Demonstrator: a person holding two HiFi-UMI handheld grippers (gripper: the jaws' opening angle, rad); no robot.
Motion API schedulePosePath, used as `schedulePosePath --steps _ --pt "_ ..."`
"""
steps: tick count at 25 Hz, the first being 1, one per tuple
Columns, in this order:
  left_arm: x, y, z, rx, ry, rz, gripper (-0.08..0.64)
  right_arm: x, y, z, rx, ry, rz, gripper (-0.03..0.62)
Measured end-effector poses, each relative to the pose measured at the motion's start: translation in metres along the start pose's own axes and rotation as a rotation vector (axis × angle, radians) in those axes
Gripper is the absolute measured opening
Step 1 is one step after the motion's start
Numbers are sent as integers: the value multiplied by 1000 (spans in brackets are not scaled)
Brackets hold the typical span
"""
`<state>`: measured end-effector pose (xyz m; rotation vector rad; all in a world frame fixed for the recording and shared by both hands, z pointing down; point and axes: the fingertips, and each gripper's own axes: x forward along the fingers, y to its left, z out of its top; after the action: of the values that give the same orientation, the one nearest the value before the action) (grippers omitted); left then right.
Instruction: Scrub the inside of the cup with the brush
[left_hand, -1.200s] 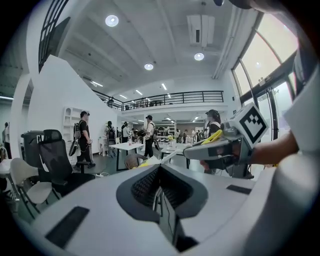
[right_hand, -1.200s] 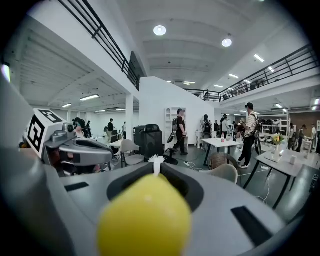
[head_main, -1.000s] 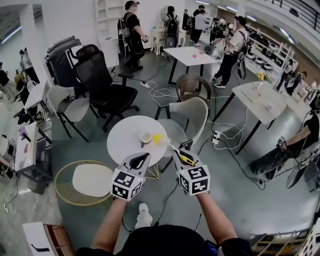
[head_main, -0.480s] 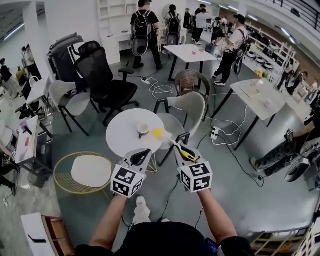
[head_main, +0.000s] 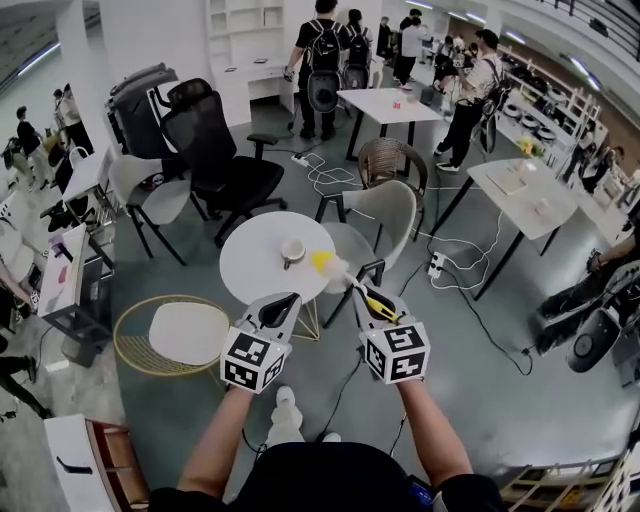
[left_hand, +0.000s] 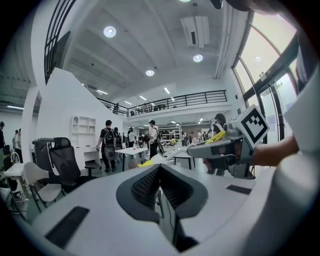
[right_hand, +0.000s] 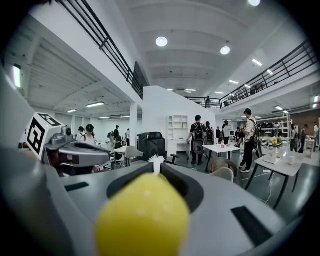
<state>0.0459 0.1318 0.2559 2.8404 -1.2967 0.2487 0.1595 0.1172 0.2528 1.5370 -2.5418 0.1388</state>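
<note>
Stood in a busy hall before a round white bench (head_main: 245, 278). Held left hand-held gripper (head_main: 286, 300) closed, empty, right hand-held gripper (head_main: 366, 296) clamped on the brush (head_main: 338, 275), head just short of the upright cup (head_main: 293, 249) mid-bench. Judged scrubbing not begun.

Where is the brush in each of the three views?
Head view: brush at centre, sticking out of the right gripper.
Left gripper view: brush right of centre, slanting down-left.
Right gripper view: brush bottom centre, blurred yellow handle filling the foreground.
Shared landmark: black office chair, in all three.
</note>
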Motion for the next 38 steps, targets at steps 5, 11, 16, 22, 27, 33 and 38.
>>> schedulePosePath --steps 5,11,16,22,27,33,38 --pt "-7 4 2 6 -16 41 17 -3 1 5 1 -20 2 49" --pt "-8 6 7 -4 -36 58 17 -7 0 7 5 -34 -1 49" --pt "-7 4 13 -13 -43 56 16 -11 -1 12 7 -47 -3 49" --pt "-8 1 18 -19 -60 51 17 -14 -1 19 -3 -67 -3 49" --pt "-13 0 14 -32 -62 56 17 -21 6 25 -28 -89 3 49" --pt "-15 -1 17 -46 -73 54 17 -18 9 22 -33 -77 14 49" --pt "-18 -5 14 -52 -68 48 17 -18 13 18 -26 -71 25 49"
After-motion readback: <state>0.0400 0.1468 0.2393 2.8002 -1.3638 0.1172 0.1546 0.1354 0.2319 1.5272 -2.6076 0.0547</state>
